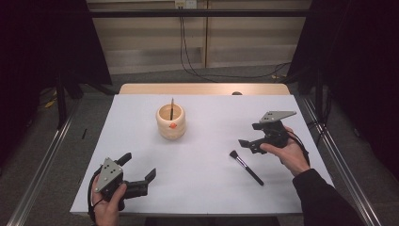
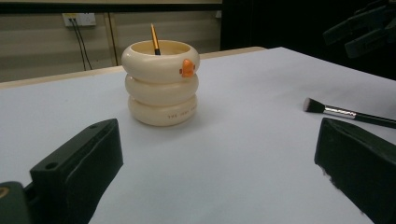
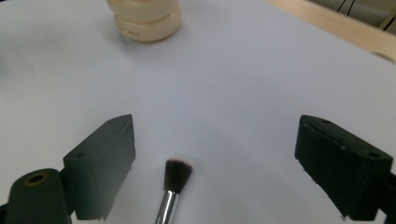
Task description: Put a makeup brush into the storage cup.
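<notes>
A makeup brush (image 1: 246, 167) lies flat on the white table (image 1: 202, 188), just below the right gripper (image 1: 250, 143). Its jaws are spread wide, with nothing held. The left gripper (image 1: 141, 169) rests far away, jaws spread too. A round cup (image 1: 171, 122) stands farther back.

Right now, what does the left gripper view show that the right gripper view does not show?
The left gripper view alone shows the holder's rim with a gold-handled brush standing inside and an orange mark. The right gripper view alone shows open jaws on either side of the makeup brush. Both share the cream ringed holder, the makeup brush and the white table.
</notes>
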Demonstrator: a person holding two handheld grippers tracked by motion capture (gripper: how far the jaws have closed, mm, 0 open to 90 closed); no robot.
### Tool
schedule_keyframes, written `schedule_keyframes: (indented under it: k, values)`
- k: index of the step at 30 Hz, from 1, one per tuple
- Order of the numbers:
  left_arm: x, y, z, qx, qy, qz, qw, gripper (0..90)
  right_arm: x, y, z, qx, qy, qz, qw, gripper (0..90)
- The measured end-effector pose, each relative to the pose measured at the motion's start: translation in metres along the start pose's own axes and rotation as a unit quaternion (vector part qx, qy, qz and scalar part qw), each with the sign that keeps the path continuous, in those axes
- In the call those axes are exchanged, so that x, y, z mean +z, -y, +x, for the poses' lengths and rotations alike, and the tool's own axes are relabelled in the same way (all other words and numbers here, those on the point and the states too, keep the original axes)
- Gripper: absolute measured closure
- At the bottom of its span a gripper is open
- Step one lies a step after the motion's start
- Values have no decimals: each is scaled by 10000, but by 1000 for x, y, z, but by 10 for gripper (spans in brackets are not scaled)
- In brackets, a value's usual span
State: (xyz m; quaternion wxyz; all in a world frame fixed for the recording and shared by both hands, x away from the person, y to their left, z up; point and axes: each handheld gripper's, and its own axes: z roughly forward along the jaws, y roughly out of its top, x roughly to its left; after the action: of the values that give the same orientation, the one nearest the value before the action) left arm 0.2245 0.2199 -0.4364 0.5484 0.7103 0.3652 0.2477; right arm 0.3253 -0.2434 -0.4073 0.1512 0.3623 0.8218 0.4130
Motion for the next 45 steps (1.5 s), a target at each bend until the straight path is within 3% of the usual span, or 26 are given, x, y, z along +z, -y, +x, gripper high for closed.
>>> schedule_keyframes:
  k: [3, 7, 9, 12, 14, 16, 20, 22, 28, 34, 45]
  values:
    - [2, 0, -2, 52, 40, 43, 10000, 10, 6, 0, 0, 164, -87, 406, 9990, 104]
    - [2, 0, -2, 39, 55, 54, 10000, 10, 11, 0, 2, 261, -271, 947, 9948, 137]
    - [2, 0, -2, 9, 33, 55, 10000, 10, 13, 0, 0, 165, -422, 1090, 9930, 176]
    - [2, 0, -2, 15, 44, 44, 10000, 10, 15, 0, 0, 312, -474, 1252, 9905, 197]
    - [1, 0, -2, 65, 27, 19, 10000, 11, 17, 1, 1, 332, -566, 1462, 9871, 235]
    - [1, 0, -1, 53, 81, 12, 10000, 11, 19, 2, 2, 320, -499, 1620, 9850, 242]
    - [1, 0, -1, 32, 42, 22, 10000, 11, 25, 2, 4, 531, -664, 1990, 9763, 274]
    - [1, 0, -1, 49, 23, 38, 10000, 11, 27, 1, 4, 516, -737, 2136, 9728, 303]
    - [1, 0, -1, 23, 36, 32, 10000, 14, 33, -2, 7, 566, -855, 2735, 9564, 462]
    - [1, 0, -1, 38, 32, 45, 10000, 12, 38, 0, 7, 530, -979, 3001, 9474, 569]
    - [1, 0, -1, 49, 52, 53, 10000, 13, 47, 3, 11, 445, -1047, 3277, 9379, 676]
